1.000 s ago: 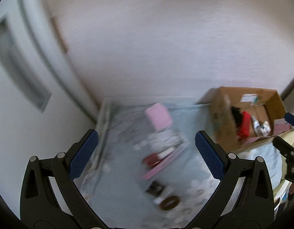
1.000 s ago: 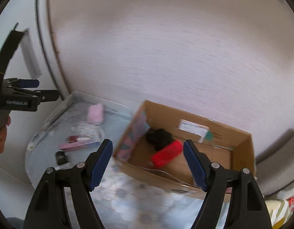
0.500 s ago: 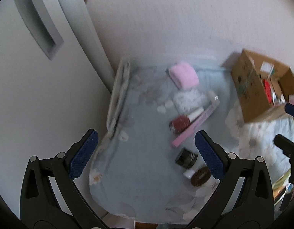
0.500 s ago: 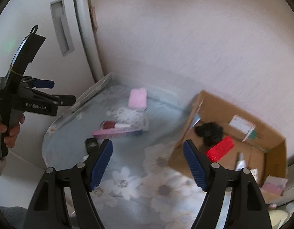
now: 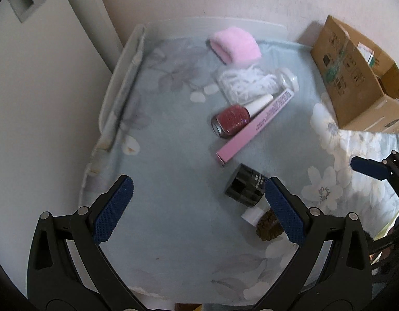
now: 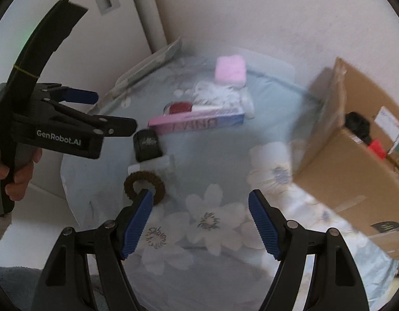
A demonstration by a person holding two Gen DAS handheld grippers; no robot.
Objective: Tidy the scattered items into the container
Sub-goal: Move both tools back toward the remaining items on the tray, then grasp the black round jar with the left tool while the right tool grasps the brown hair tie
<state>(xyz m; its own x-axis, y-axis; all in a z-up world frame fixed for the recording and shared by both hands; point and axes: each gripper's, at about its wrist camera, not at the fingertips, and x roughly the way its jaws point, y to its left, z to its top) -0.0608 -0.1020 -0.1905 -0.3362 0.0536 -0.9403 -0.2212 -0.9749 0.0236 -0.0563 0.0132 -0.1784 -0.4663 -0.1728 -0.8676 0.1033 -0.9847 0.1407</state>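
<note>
Small items lie on a pale blue flowered cloth [image 5: 168, 155]: a pink sponge [image 5: 235, 45], a clear bag of white bits [image 5: 244, 83], a dark red nail polish bottle [image 5: 232, 120], a long pink box [image 5: 254, 127], a black jar [image 5: 244, 188], a small white piece [image 5: 251, 215] and a brown hair tie [image 6: 143, 184]. The cardboard box [image 5: 355, 77] stands at the right; in the right wrist view [image 6: 355, 155] it holds black and red items. My left gripper [image 5: 197, 211] is open above the cloth, left of the black jar. My right gripper [image 6: 200, 217] is open, its left finger by the hair tie.
A white wall runs behind the cloth. A pale door with a recessed handle [image 5: 23, 2] stands at the left. The cloth's front edge [image 5: 147, 291] drops off near my left gripper. The person's hand holds the left gripper's handle [image 6: 7, 171].
Both grippers have tilted down and moved in over the cloth. The scattered items now fill both views, and the box has slid to the right edge. Both grippers stayed open.
</note>
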